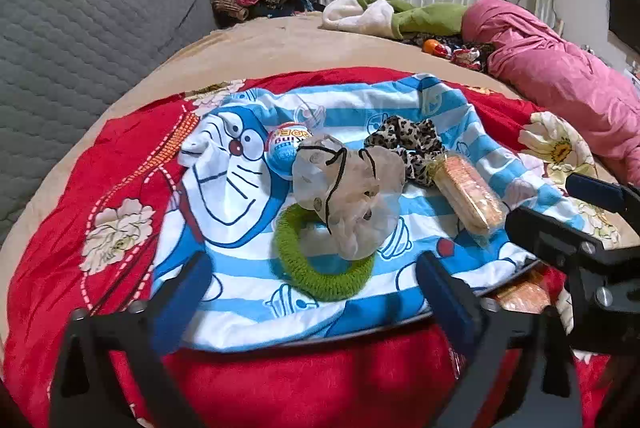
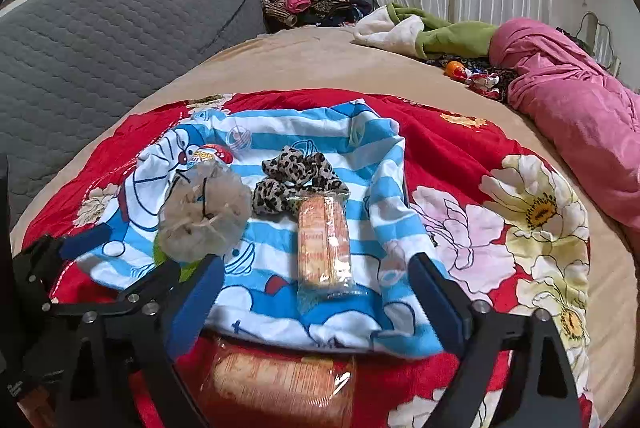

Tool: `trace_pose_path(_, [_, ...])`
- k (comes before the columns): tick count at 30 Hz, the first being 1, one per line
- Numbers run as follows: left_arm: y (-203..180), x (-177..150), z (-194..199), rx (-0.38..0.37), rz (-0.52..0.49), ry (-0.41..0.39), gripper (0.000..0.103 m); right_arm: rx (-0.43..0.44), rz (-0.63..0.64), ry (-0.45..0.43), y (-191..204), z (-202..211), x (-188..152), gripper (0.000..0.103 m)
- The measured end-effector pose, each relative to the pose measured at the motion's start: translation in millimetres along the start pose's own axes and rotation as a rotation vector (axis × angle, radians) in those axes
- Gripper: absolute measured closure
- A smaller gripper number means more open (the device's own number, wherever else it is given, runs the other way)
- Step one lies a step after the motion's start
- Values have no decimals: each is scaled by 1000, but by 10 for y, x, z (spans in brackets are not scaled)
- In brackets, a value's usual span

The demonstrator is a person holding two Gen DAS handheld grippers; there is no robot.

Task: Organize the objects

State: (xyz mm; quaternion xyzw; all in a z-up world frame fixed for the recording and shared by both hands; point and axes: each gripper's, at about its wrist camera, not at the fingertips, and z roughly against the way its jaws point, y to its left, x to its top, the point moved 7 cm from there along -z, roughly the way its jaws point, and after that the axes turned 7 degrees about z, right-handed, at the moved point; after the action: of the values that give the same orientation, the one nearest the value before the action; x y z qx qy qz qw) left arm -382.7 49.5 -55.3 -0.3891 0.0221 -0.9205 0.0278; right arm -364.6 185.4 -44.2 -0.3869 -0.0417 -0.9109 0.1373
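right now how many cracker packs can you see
2: one cracker pack lies on the striped Doraemon cloth beside the leopard scrunchie; another sits below the cloth's near edge. More may be hidden.

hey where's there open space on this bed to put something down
The tan bedsheet lies bare between the grey headboard and the pink quilt. The Doraemon cloth is free along its far edge; its middle is crowded with scrunchies and the cracker pack.
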Motion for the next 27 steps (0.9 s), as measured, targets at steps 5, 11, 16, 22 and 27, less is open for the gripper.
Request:
trace_pose_path(5, [24,34,231,-3,0,-25,1,21,-5,-30,55,224,-13,1])
trace_pose_path(11, [33,87,624,-5,1,-77,1,22,6,-86,133,616,15,1])
trace_pose_path(16, [60,133,974,-11,25,-118,1,8,15,-144,170,984,61,1])
trace_pose_path(22, [97,150,1393,-25,40,-157,1,0,30,-200,258,1421,104,1])
trace_pose_path(27, [156,116,1719,-22,51,-189,1,2,42,-246,375,1784,119,1])
